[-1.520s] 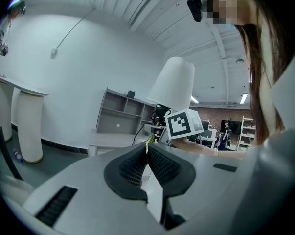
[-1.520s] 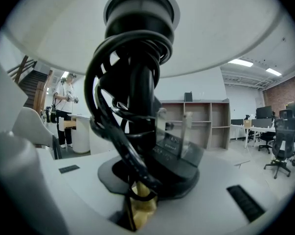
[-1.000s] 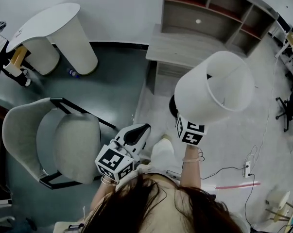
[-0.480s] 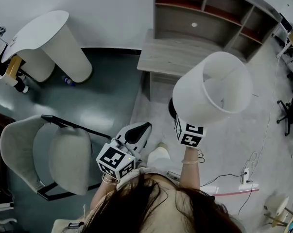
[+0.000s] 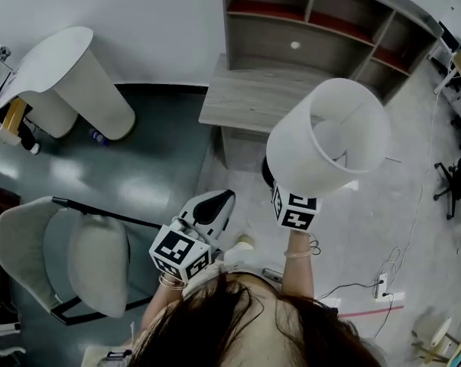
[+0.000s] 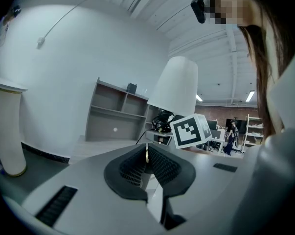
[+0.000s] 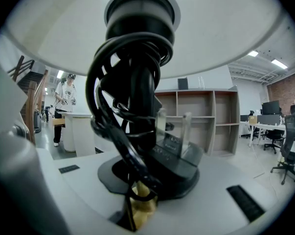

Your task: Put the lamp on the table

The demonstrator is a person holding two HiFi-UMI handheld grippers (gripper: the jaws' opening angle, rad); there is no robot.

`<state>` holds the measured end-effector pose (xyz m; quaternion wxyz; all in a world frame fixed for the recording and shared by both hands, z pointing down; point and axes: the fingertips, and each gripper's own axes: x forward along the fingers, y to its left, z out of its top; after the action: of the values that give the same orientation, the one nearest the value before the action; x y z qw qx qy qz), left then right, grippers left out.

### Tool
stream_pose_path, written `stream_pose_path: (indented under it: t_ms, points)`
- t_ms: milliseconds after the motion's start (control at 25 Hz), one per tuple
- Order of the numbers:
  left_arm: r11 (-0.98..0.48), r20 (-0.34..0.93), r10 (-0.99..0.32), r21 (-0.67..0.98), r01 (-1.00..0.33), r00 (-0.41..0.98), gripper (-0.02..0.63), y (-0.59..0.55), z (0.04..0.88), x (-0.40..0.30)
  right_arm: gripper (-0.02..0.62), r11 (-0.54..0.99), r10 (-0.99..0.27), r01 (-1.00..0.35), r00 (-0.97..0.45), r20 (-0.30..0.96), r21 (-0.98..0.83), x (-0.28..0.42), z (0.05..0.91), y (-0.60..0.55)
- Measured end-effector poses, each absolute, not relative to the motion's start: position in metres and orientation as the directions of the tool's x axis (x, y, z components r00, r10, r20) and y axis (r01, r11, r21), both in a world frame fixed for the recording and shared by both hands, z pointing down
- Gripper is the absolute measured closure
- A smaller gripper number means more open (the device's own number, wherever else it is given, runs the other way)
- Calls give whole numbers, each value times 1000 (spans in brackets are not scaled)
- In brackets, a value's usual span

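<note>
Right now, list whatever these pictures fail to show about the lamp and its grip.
- Foot of the lamp: head view, hidden beneath its own shade.
- Where the right gripper presses the stem: right gripper view, covered by the wound black cord.
- Right end of the desk: head view, behind the shade.

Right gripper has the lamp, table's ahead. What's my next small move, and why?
Probably carry it forward over the wooden table: the right gripper is clamped on the stem of the lamp, holding it in the air, and the table lies ahead.
</note>
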<state>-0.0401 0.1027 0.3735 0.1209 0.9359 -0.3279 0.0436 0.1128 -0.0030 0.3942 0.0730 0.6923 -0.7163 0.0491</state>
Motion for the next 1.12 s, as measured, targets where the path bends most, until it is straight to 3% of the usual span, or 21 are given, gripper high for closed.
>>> stream_pose_path:
  t_ms: [440,1120]
  points:
    - [-735,161,-634,178,-654,756,588,78,370,-20,511,75,-980,-997,-73,185,4,130,401,-35]
    - [-771,172,-581,196,-605,796,588,24,377,5,512,41,-975,-999,-32,219,35,154,418,-80]
